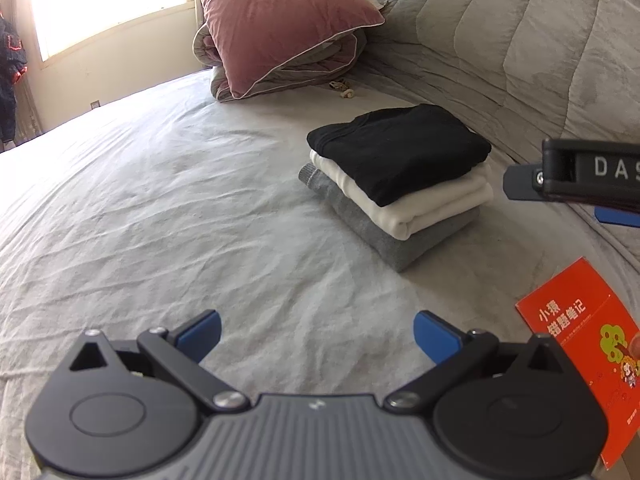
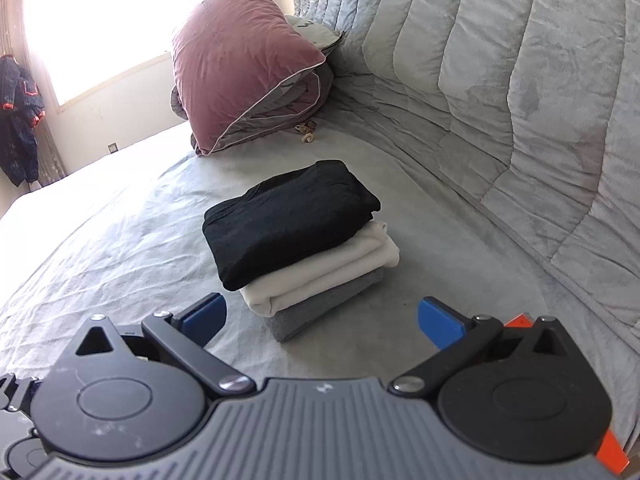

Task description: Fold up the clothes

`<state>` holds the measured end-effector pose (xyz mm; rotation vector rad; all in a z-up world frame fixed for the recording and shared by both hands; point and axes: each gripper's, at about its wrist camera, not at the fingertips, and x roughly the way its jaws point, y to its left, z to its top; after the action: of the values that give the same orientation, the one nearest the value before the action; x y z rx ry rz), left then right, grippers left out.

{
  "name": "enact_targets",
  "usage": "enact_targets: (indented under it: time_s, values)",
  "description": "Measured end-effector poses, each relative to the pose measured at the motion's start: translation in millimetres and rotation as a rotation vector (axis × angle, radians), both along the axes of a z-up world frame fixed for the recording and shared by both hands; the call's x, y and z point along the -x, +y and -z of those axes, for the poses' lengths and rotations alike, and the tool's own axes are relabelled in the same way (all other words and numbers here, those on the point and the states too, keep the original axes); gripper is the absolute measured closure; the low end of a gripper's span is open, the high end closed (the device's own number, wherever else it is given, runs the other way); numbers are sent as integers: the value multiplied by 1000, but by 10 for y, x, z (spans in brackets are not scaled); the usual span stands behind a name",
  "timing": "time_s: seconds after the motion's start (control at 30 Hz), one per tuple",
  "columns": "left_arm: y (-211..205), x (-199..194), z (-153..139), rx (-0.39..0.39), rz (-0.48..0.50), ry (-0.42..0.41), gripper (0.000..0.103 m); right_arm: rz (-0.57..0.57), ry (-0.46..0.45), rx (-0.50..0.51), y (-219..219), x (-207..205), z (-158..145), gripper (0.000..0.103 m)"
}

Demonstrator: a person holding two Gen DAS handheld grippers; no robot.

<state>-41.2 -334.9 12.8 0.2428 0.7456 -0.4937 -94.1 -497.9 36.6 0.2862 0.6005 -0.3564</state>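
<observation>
A stack of three folded clothes lies on the bed: a black garment (image 1: 400, 152) (image 2: 288, 216) on top, a white one (image 1: 424, 204) (image 2: 320, 276) under it, a grey one (image 1: 376, 236) (image 2: 320, 312) at the bottom. My left gripper (image 1: 318, 334) hovers open over bare sheet, well short and left of the stack, holding nothing. My right gripper (image 2: 322, 322) is open too, just in front of the stack's near corner, empty. The right gripper's body (image 1: 576, 176) enters the left wrist view from the right edge, beside the stack.
The grey bed sheet (image 1: 160, 220) spreads wide to the left. A pink pillow (image 1: 280, 24) rests on a rolled quilt at the back. A quilted grey blanket (image 2: 520, 100) rises along the right. A red booklet (image 1: 584, 344) lies at the near right. A dark jacket (image 2: 20, 120) hangs by the window.
</observation>
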Motion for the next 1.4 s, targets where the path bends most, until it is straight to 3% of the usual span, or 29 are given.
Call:
enact_targets:
  time_s: [0.53, 1.4]
  values:
    - [49, -13, -22, 4, -27, -3, 0, -24, 22, 59, 64, 5, -8, 0]
    - [12, 70, -69, -8, -29, -14, 0, -24, 23, 52, -19, 106, 13, 0]
